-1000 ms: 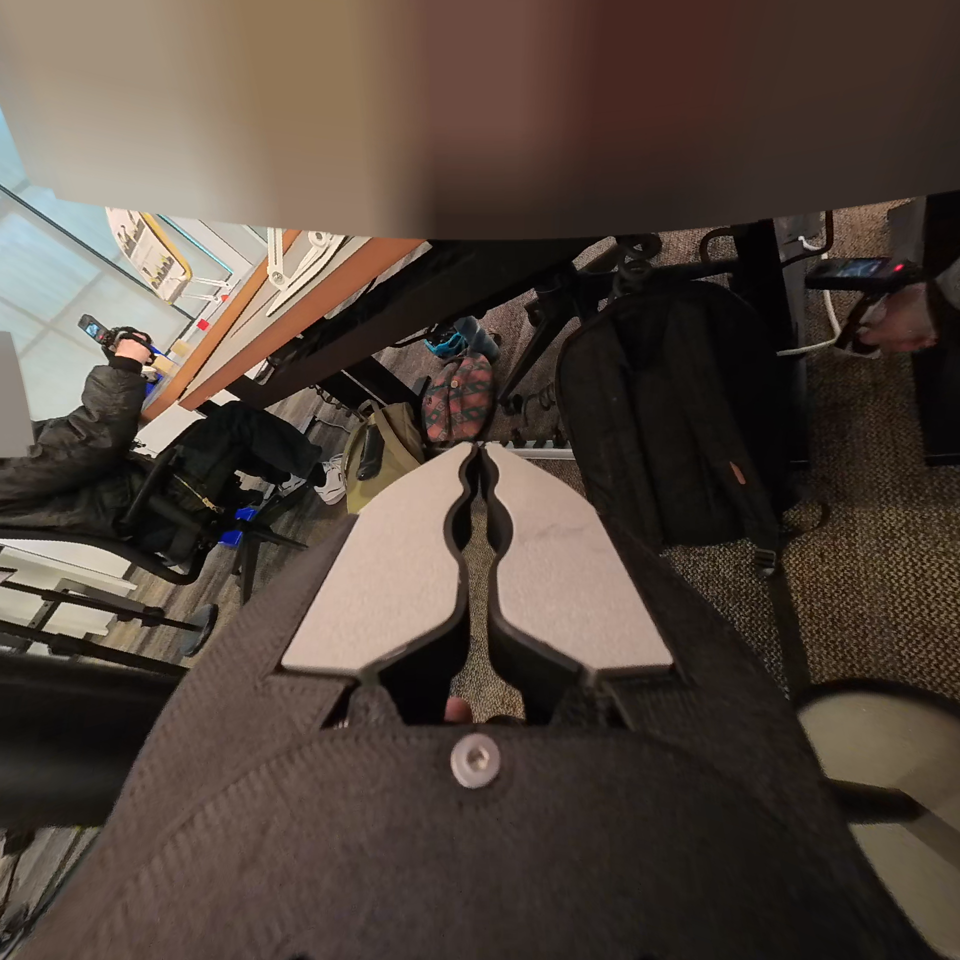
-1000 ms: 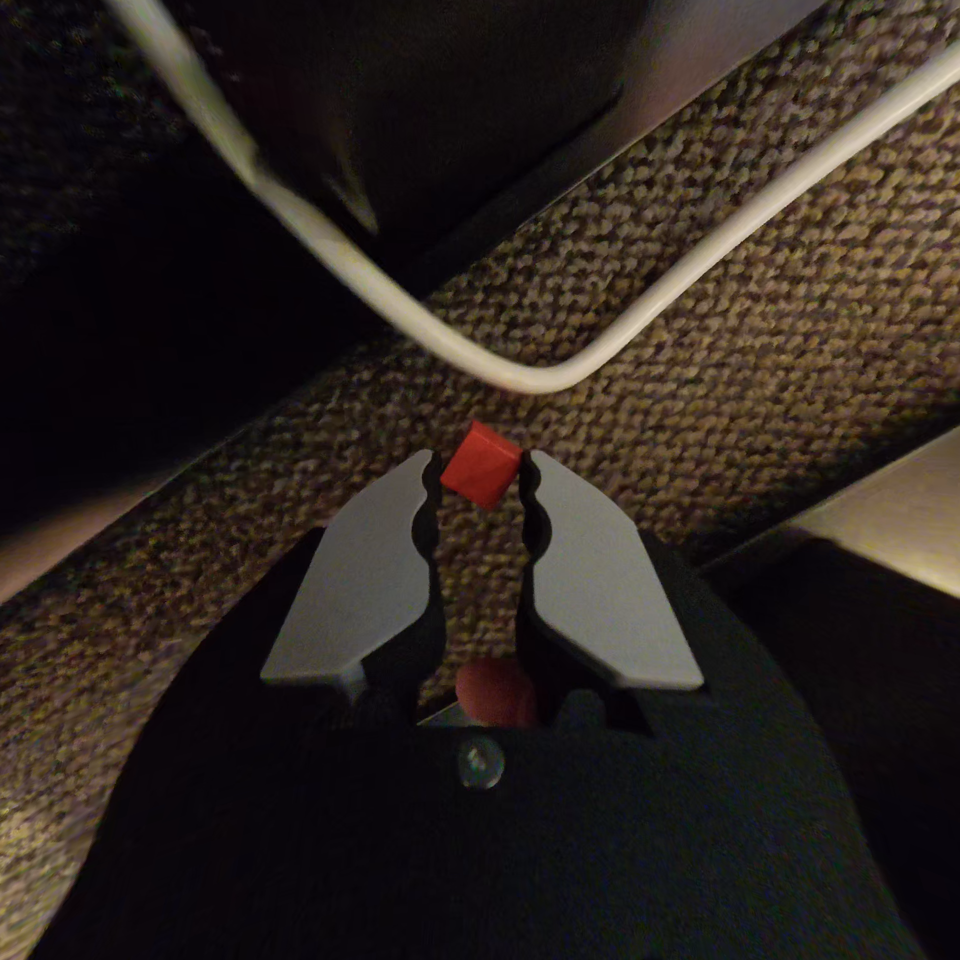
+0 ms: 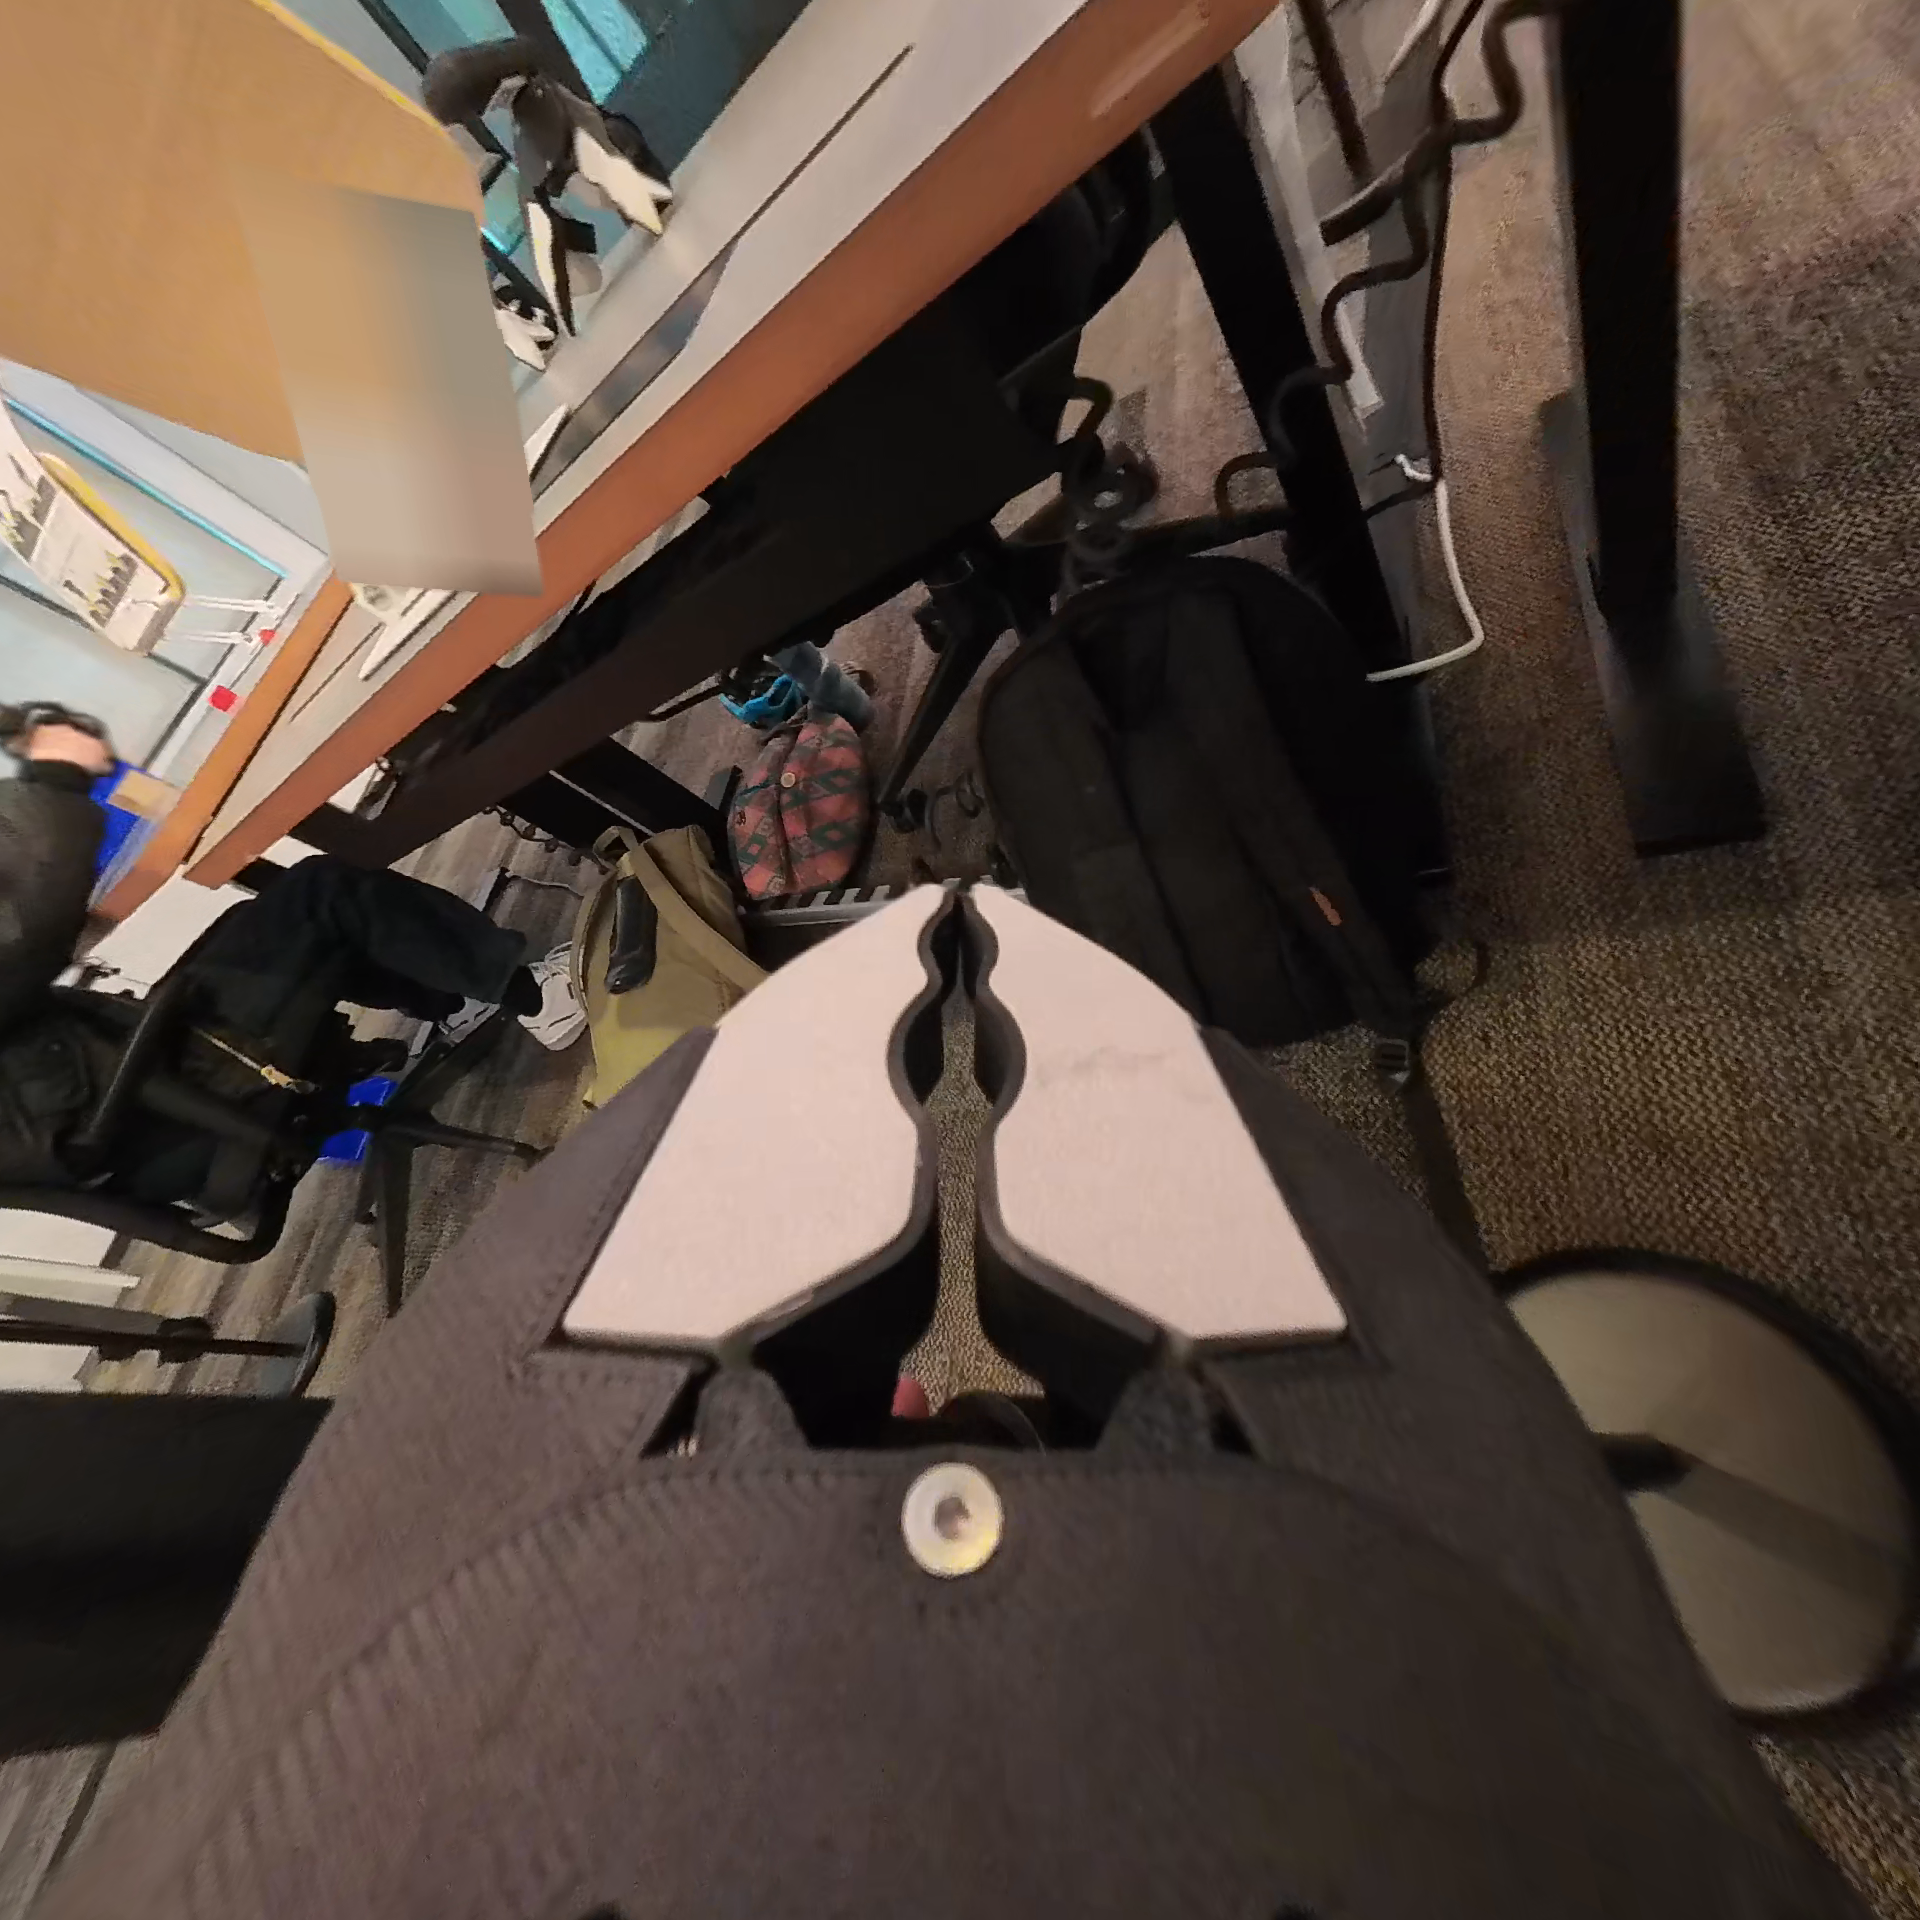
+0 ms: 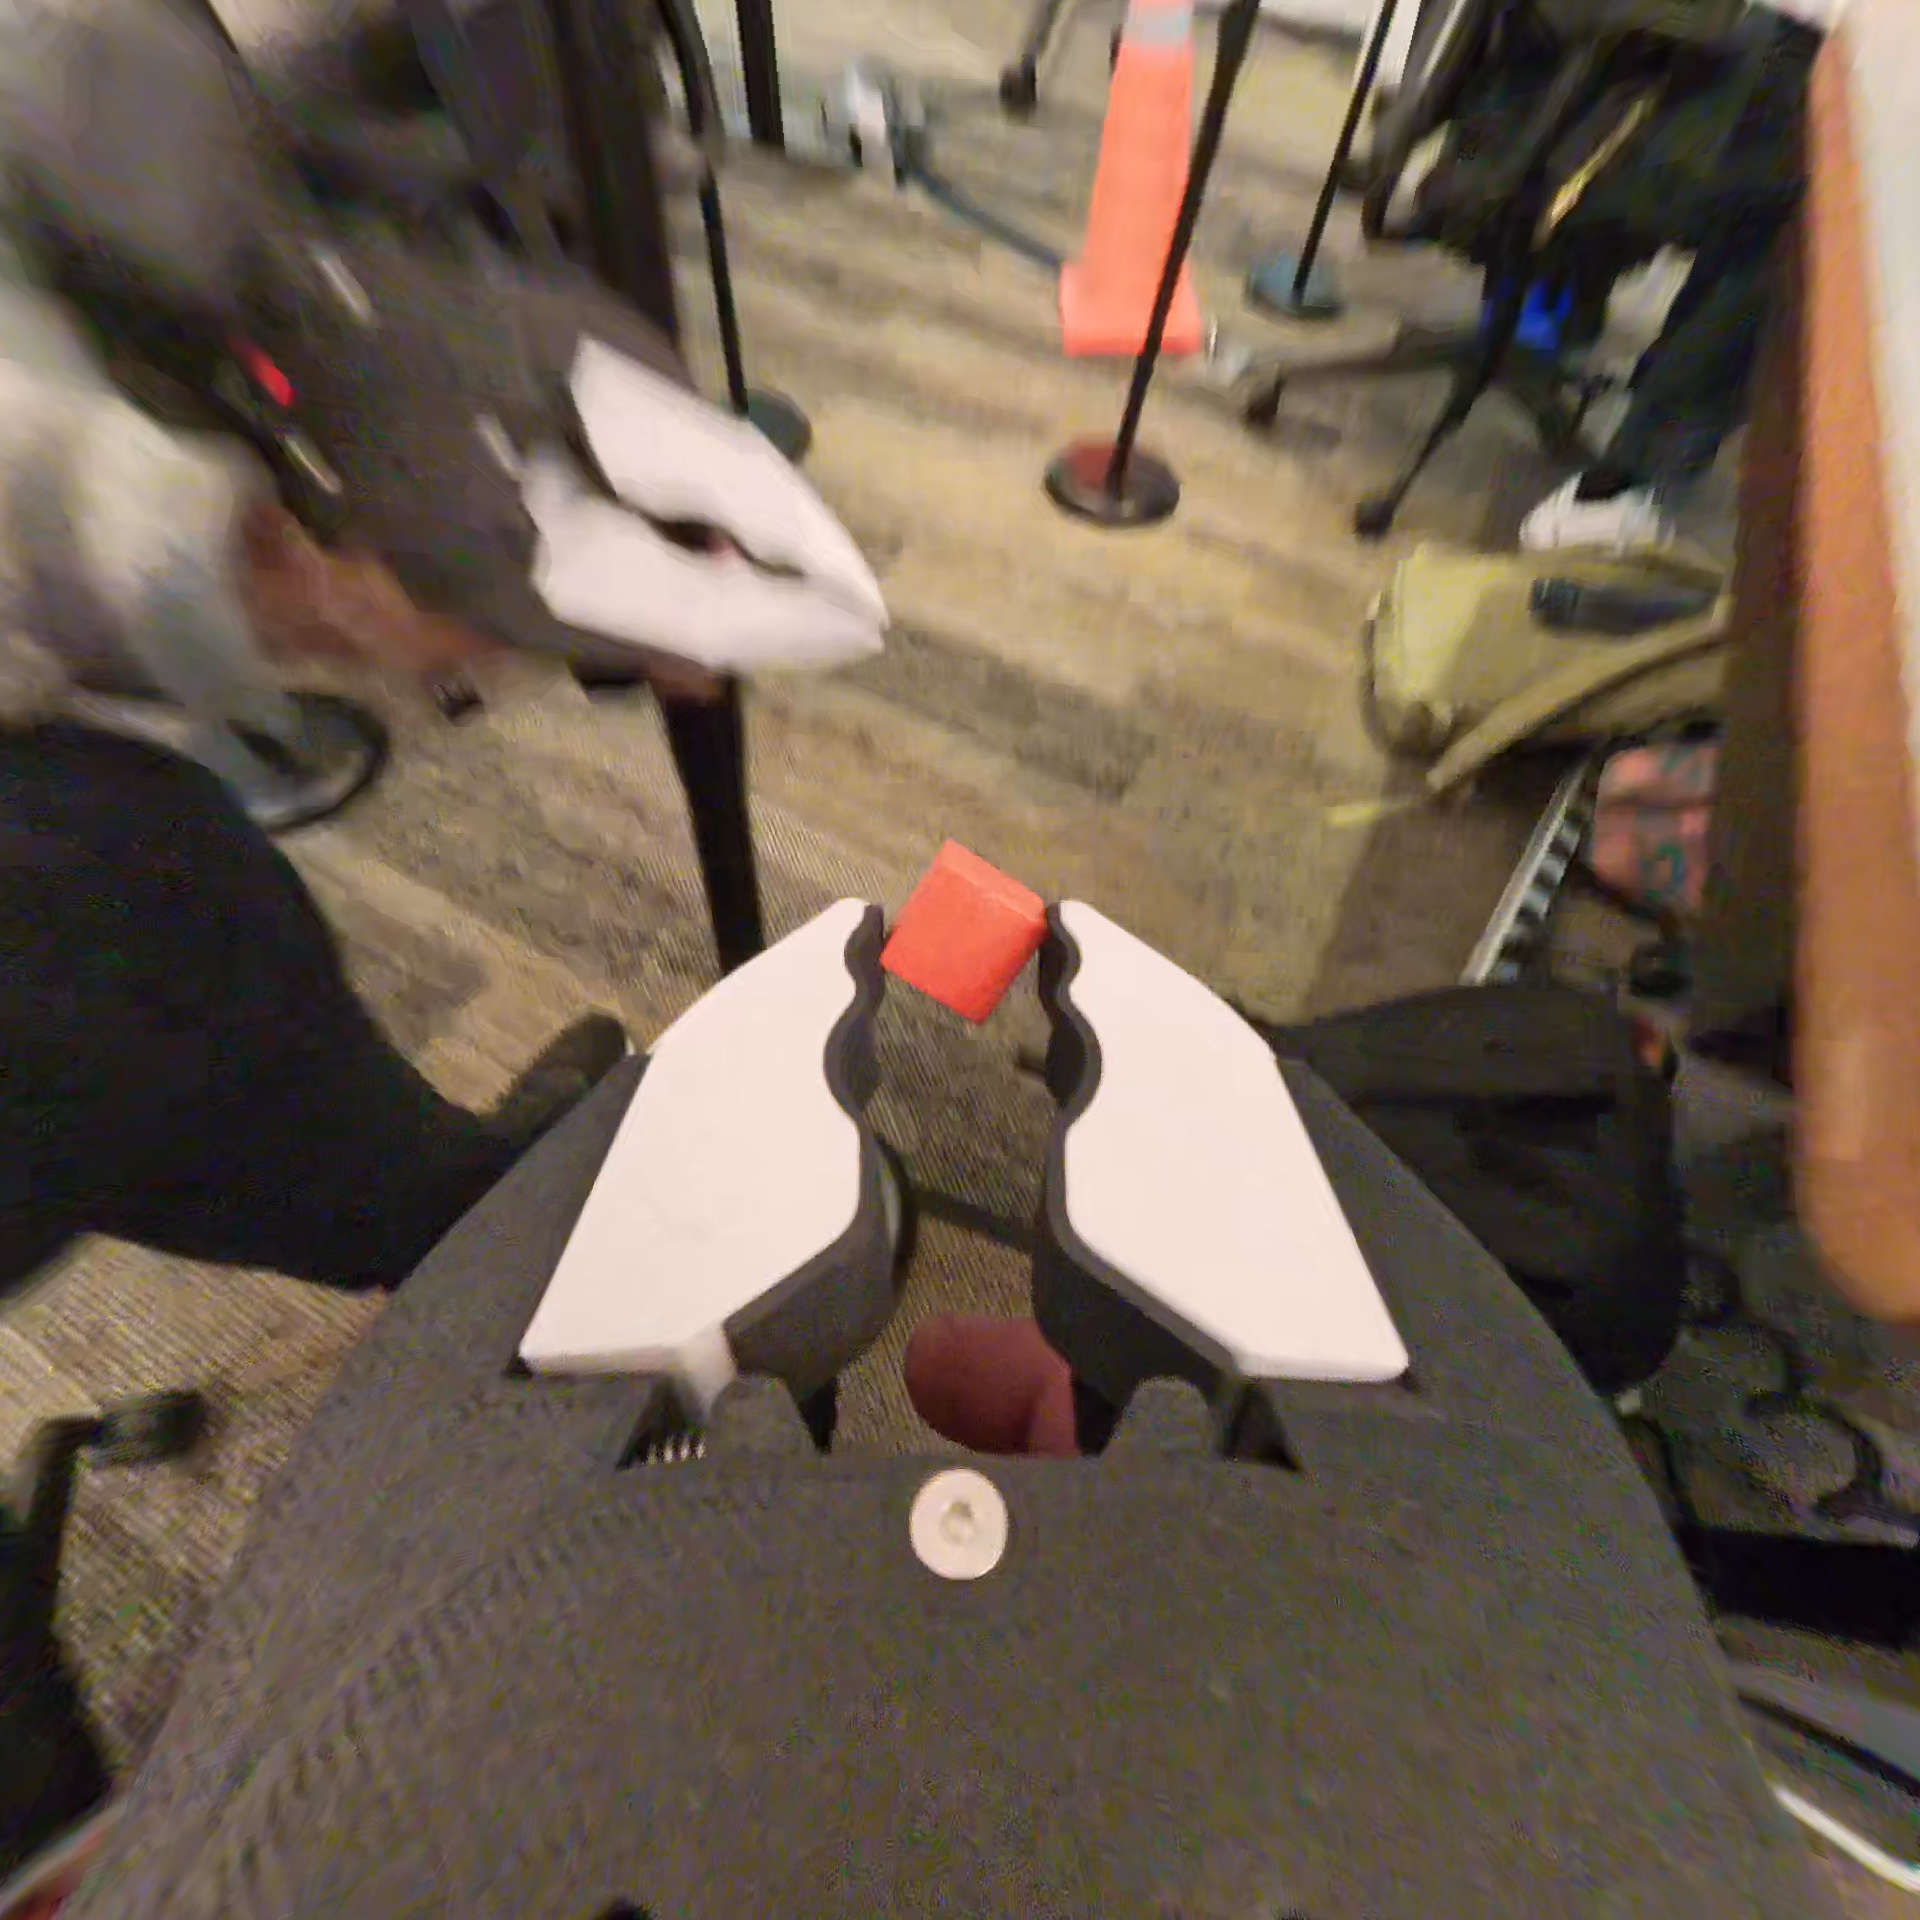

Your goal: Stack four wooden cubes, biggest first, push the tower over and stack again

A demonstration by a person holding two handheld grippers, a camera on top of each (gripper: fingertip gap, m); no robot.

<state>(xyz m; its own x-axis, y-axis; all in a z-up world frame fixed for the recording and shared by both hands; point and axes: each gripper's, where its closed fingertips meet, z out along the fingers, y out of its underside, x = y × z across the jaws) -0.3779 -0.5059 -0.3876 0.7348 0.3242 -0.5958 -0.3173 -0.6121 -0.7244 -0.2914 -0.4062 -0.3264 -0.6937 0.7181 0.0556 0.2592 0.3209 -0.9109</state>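
- Red cube, tilted on a corner, is pinched at the tips of the right gripper, up off the brown carpet.
- Left gripper has its fingertips pressed together on nothing, pointing at a black backpack leaning by a desk leg.
- Only the right wrist view shows the orange cone, black stand poles and the blurred left gripper off to the side.
- Only the left wrist view shows the desk top, a patterned bag and a seated person.
- No writing legible anywhere.
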